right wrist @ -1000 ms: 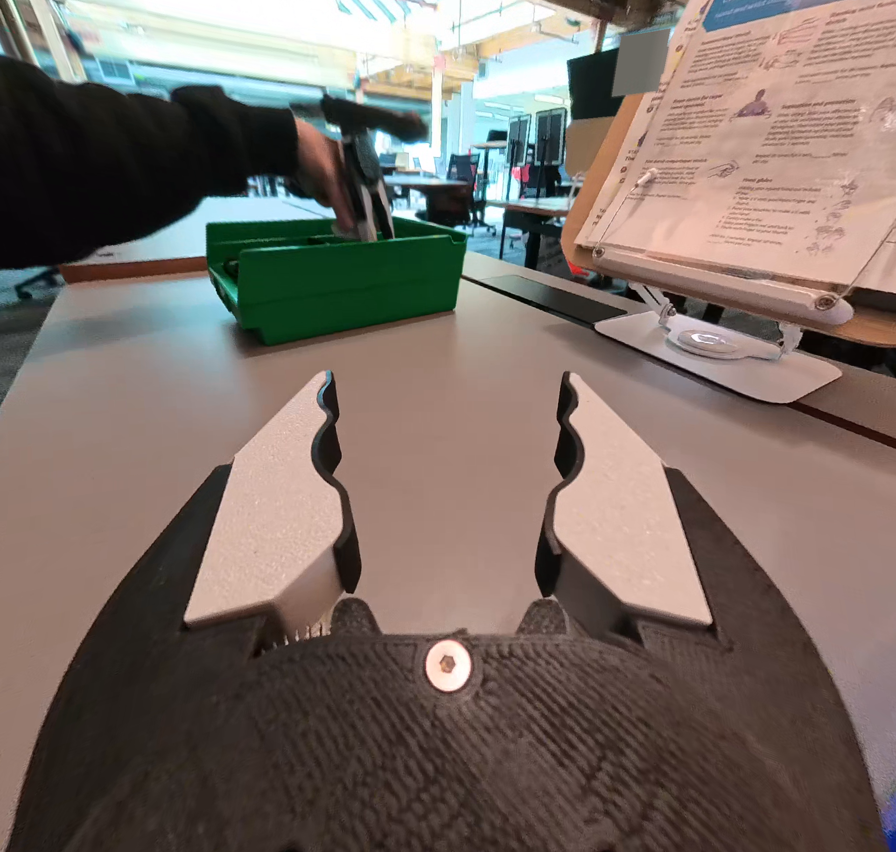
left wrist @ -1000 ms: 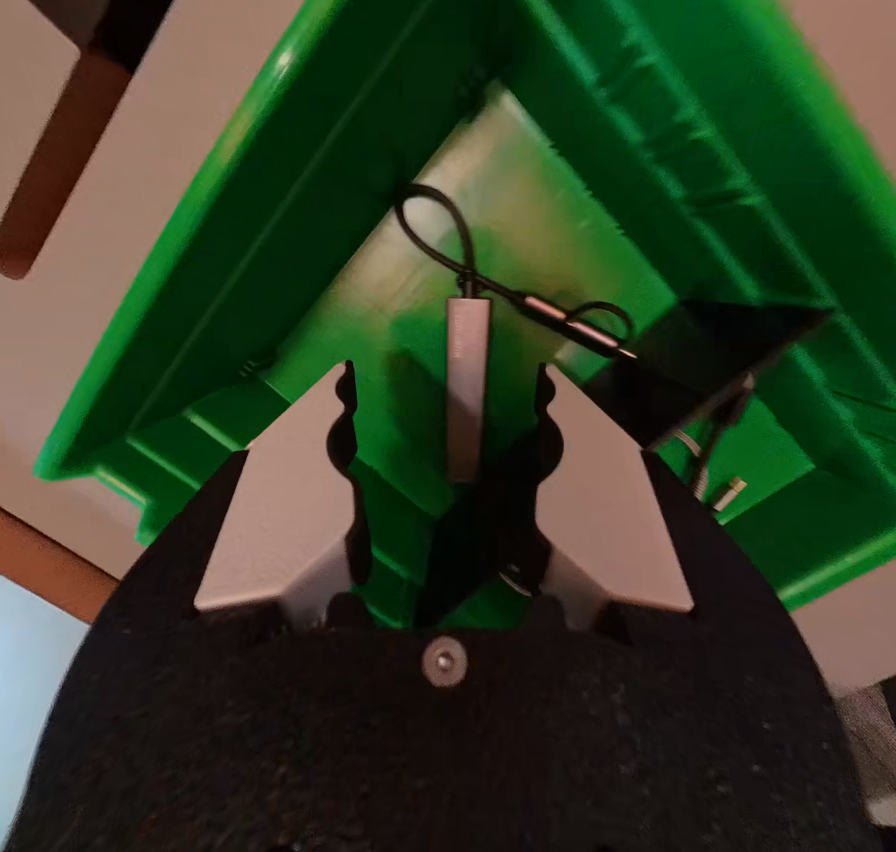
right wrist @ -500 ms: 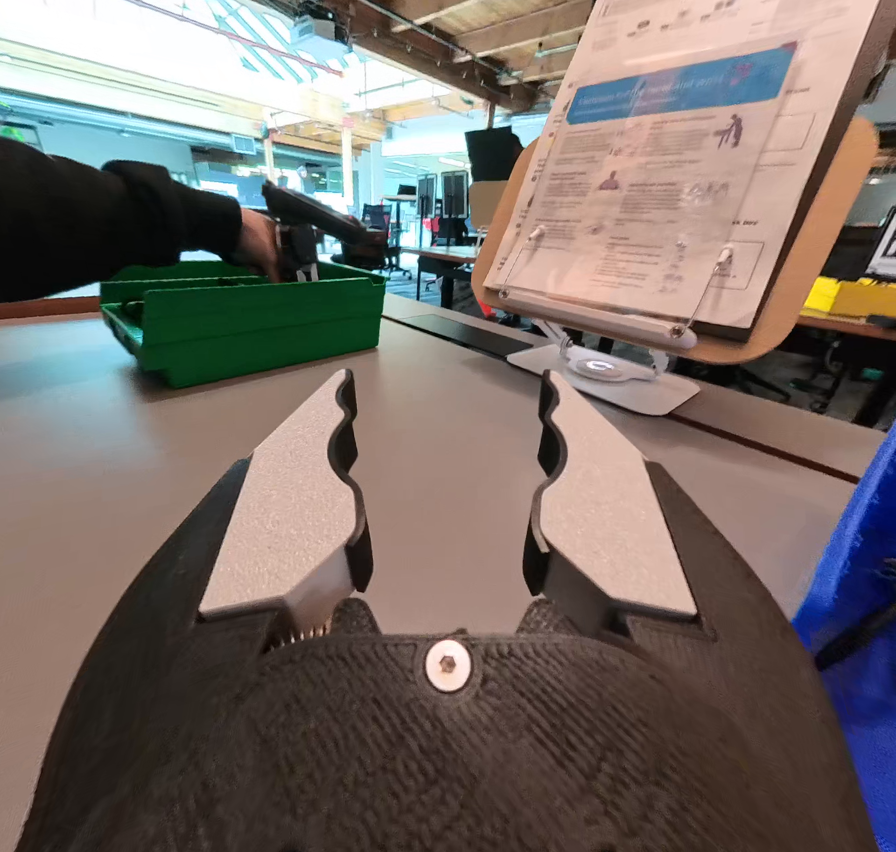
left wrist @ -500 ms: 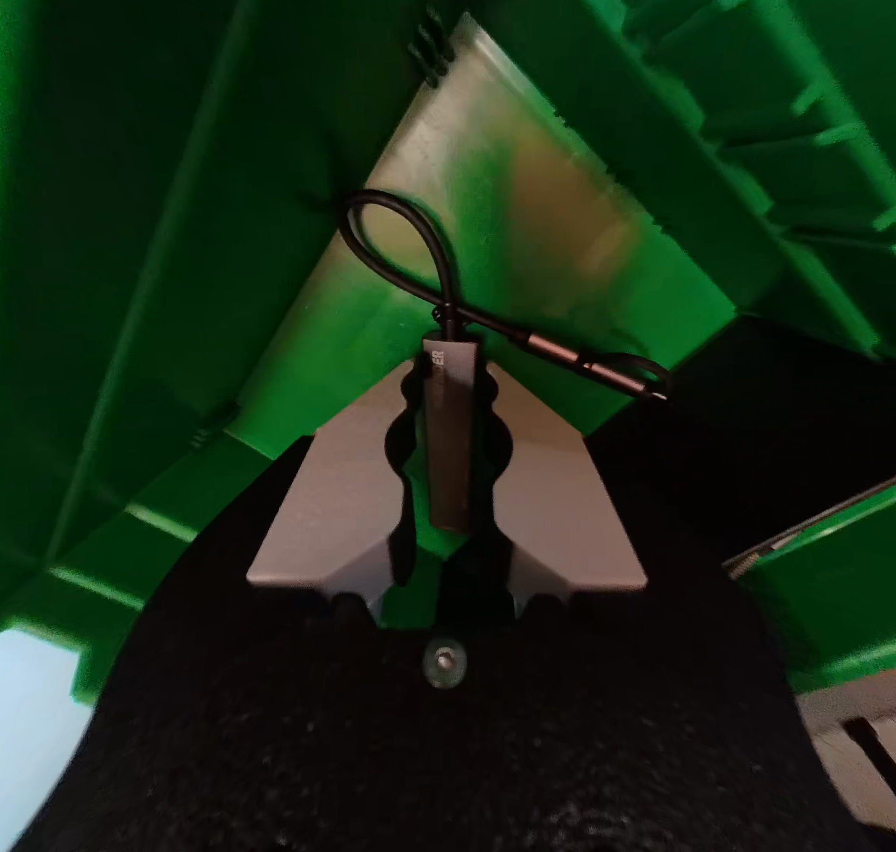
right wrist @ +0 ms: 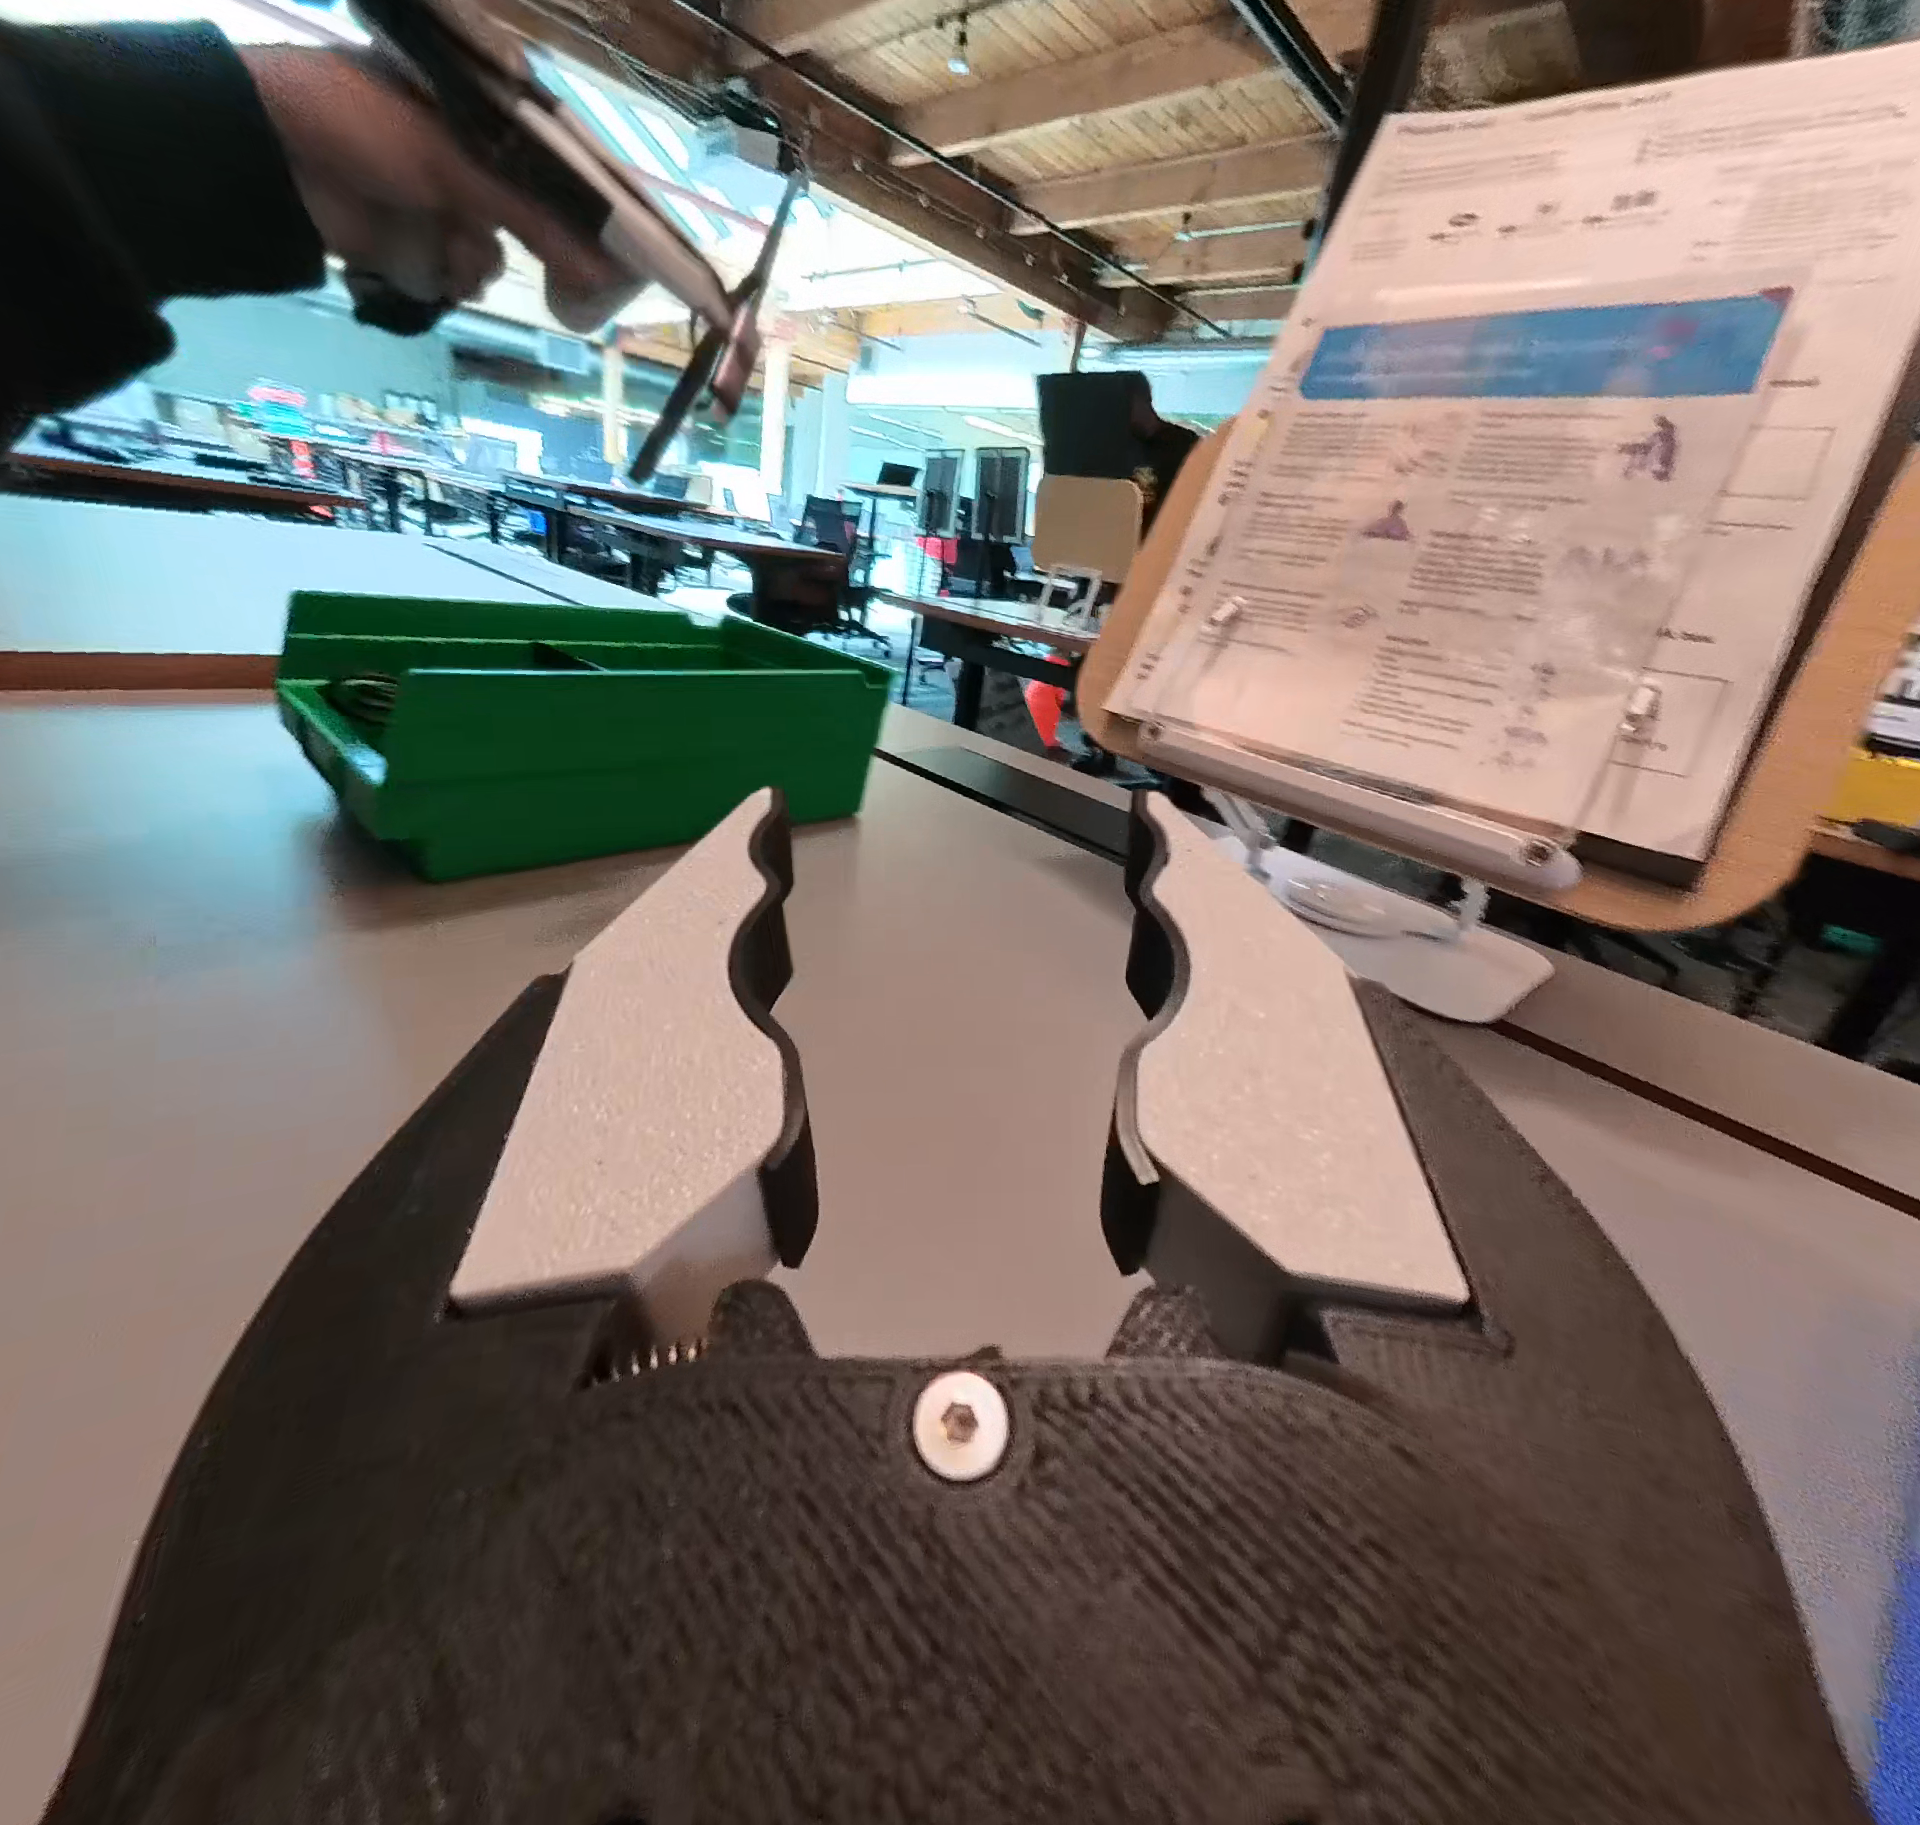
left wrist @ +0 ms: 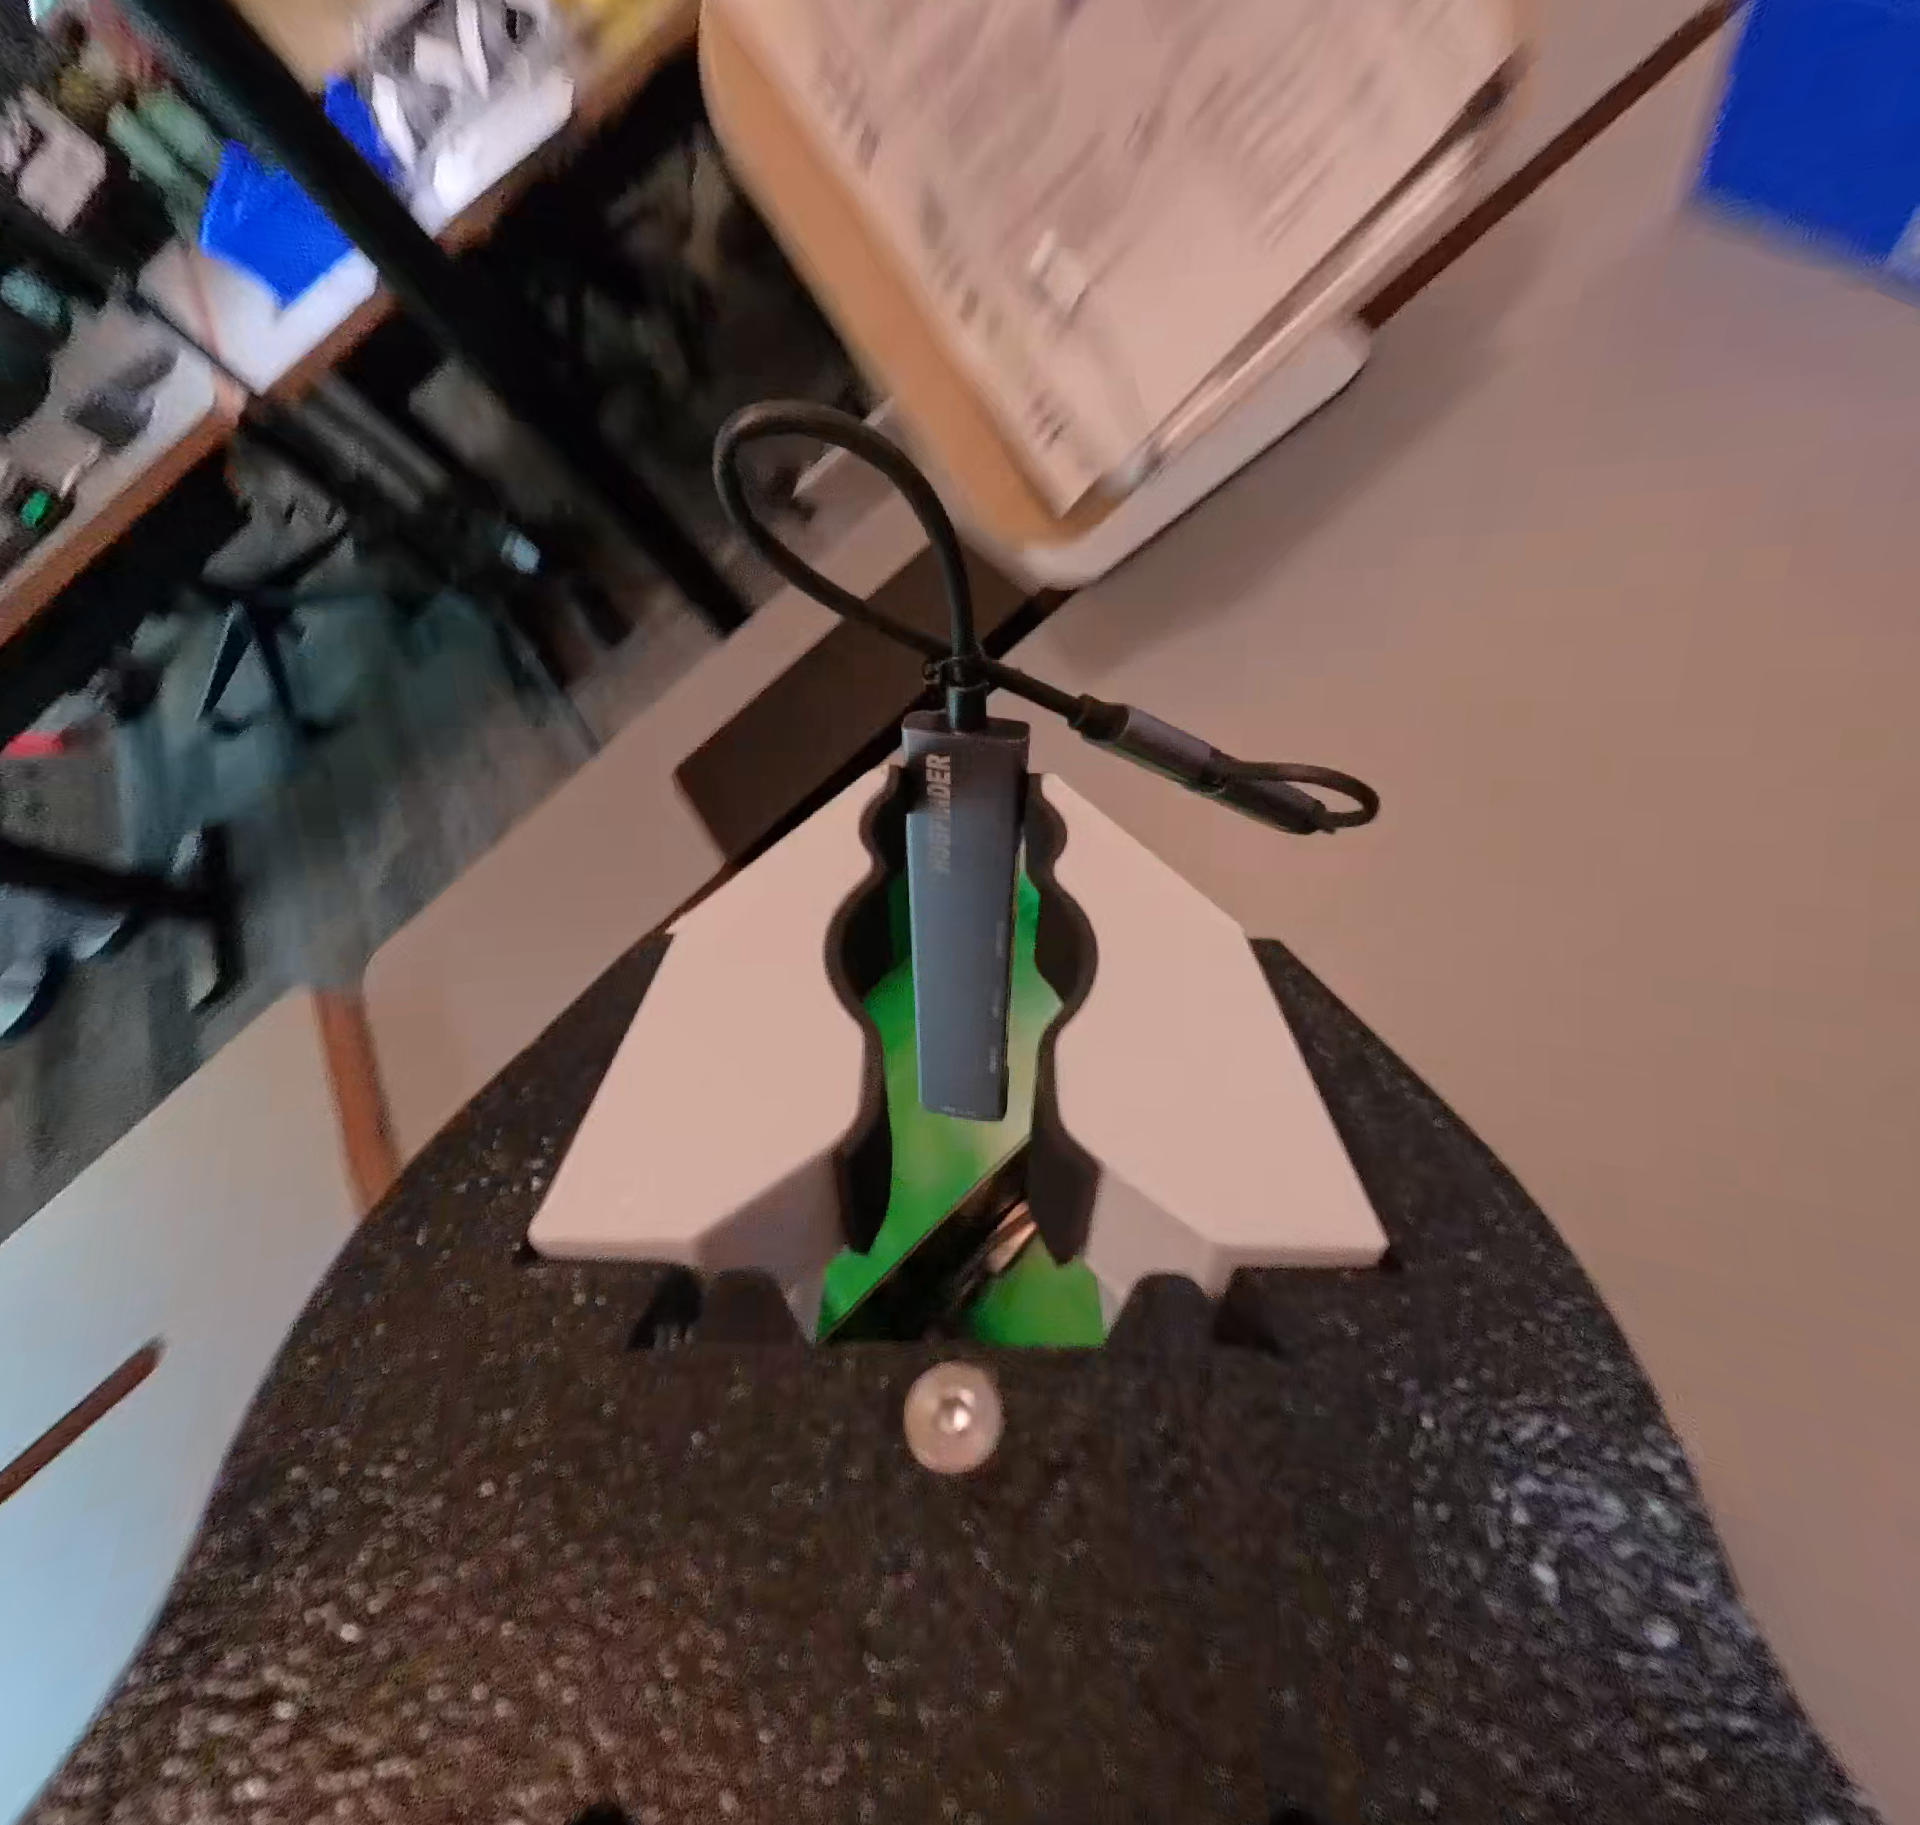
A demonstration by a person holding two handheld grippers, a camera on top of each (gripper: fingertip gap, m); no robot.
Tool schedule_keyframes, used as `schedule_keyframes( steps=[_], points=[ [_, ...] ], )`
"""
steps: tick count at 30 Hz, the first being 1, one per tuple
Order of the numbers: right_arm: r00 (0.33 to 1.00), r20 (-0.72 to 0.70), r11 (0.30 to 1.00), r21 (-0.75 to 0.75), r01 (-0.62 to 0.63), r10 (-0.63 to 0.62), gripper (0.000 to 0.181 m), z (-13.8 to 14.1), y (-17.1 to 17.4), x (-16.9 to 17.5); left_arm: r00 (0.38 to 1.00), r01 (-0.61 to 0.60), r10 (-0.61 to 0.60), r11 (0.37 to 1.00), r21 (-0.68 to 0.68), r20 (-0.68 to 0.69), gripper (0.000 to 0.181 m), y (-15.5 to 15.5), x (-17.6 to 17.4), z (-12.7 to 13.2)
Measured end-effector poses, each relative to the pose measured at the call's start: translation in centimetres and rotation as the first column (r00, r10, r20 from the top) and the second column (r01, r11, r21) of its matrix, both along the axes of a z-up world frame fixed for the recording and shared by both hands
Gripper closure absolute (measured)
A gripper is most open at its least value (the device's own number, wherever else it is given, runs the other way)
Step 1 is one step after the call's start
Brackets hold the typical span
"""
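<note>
Two tools we see: our left tool (left wrist: 961, 809) is clamped on a dark grey adapter (left wrist: 964, 928), held up above the table (left wrist: 1558, 736), its short cable (left wrist: 831, 528) looping ahead. Our right tool (right wrist: 956, 840) gapes wide and empty, low over the table, the green bin (right wrist: 623, 736) beyond.
</note>
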State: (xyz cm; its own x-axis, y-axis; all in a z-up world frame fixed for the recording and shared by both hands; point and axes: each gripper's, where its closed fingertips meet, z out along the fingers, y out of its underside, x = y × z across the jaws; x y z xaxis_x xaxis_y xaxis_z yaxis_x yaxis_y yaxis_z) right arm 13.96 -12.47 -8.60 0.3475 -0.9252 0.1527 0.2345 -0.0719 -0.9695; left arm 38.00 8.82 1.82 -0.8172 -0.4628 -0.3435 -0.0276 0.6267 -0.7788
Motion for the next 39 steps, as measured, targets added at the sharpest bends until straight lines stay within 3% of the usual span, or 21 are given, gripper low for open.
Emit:
schedule_keyframes(
  steps=[1,3,5,9,12,14,17,20,23,26,29,33,37,39],
  points=[
    [1.0,0.005,1.0,0.0,-0.027,0.027,0.116,0.1,1.0,0.0,0.999,0.041,-0.041,0.997,-0.062,0.006,0.161,-1.0,-1.9,1.5],
    [0.995,0.026,0.995,0.004,-0.095,0.095,0.112,0.6,3.1,0.2,0.988,0.146,-0.151,0.971,-0.188,-0.016,0.161,-3.4,-6.2,3.1],
    [0.983,0.028,0.983,0.029,-0.181,0.18,0.106,0.9,5.3,0.7,0.957,0.237,-0.277,0.916,-0.325,-0.083,0.161,-6.1,-10.6,3.1],
    [0.924,0.003,0.91,0.17,-0.378,0.383,0.103,1.2,9.3,0.7,0.79,0.403,-0.575,0.749,-0.526,-0.214,0.161,-11.6,-19.7,-0.3],
    [0.867,0.017,0.846,0.214,-0.489,0.498,0.106,1.5,10.5,-0.7,0.659,0.45,-0.708,0.641,-0.622,-0.252,0.16,-14.5,-24.4,-3.0],
    [0.863,0.01,0.842,0.216,-0.495,0.505,0.123,1.1,10.0,-1.1,0.596,0.454,-0.766,0.569,-0.686,-0.241,0.162,-15.5,-25.9,-4.0],
    [0.884,0.043,0.856,0.233,-0.462,0.466,0.155,1.4,8.4,-1.4,0.543,0.353,-0.808,0.468,-0.81,-0.231,0.161,-16.1,-25.6,-4.6],
    [0.907,0.016,0.869,0.279,-0.409,0.422,0.158,1.3,7.1,-0.8,0.511,0.205,-0.829,0.374,-0.904,-0.227,0.161,-15.7,-24.1,-5.0],
    [0.915,-0.085,0.89,0.282,-0.358,0.395,0.159,-0.2,6.9,0.3,0.518,0.128,-0.814,0.379,-0.917,-0.264,0.161,-15.7,-22.9,-6.3],
    [0.883,-0.117,0.838,0.395,-0.378,0.453,0.159,-0.5,7.2,0.6,0.547,0.086,-0.794,0.369,-0.926,-0.266,0.158,-15.7,-21.8,-6.4],
    [0.86,-0.051,0.712,0.587,-0.385,0.507,0.159,0.6,6.4,0.9,0.588,0.104,-0.769,0.381,-0.919,-0.252,0.144,-15.9,-21.4,-6.7],
    [0.84,0.03,0.544,0.75,-0.378,0.542,0.159,1.3,5.1,1.4,0.623,0.149,-0.724,0.482,-0.864,-0.297,0.135,-16.5,-21.3,-8.0],
    [0.839,-0.038,0.625,0.685,-0.373,0.543,0.159,0.5,6.5,1.4,0.648,0.177,-0.689,0.553,-0.814,-0.327,0.137,-17.0,-21.6,-9.2],
    [0.843,-0.061,0.662,0.65,-0.373,0.535,0.159,0.2,7.1,1.4,0.631,0.207,-0.708,0.547,-0.811,-0.316,0.149,-17.1,-22.3,-9.2]
  ],
)
